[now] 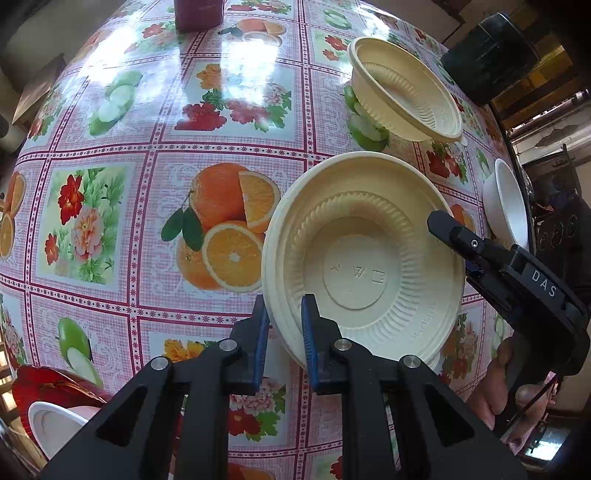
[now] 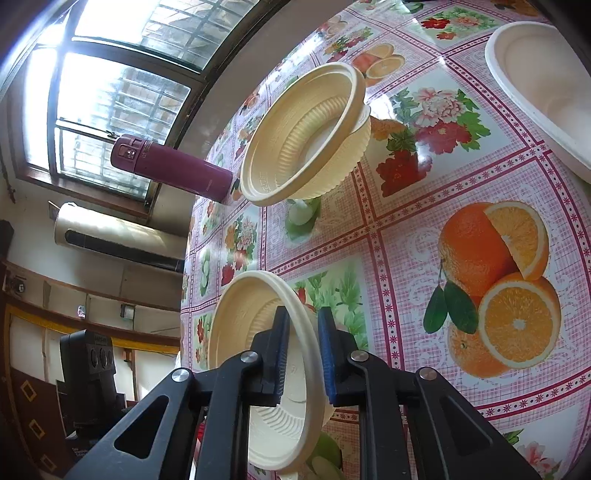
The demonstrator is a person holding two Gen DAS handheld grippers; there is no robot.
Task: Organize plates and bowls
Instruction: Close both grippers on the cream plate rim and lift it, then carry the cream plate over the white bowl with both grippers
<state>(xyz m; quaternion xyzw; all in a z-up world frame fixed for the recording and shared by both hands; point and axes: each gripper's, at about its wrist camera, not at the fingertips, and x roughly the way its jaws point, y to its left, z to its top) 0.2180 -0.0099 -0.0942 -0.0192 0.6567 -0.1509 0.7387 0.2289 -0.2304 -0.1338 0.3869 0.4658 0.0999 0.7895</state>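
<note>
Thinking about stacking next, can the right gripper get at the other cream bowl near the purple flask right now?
Probably not yet: the right gripper is shut on the near cream bowl, though the tablecloth toward the far cream bowl looks unobstructed.

Left wrist camera sits just behind its own fingers (image 1: 264, 332) and looks steeply down onto the flowered tablecloth (image 1: 122, 122), very close, the fisheye bulging the table into a dome. The right wrist camera rides behind its fingers (image 2: 282, 343) too, but tilted more shallowly, so the window (image 2: 92, 92) fills the upper left of the frame. Both views share the tablecloth (image 2: 424, 229), the ribbed cream bowl (image 1: 364, 254) (image 2: 258, 369) in the foreground, a second cream bowl (image 1: 402, 92) (image 2: 306, 136) beyond, and the maroon flask (image 1: 199, 14) (image 2: 173, 166).
</note>
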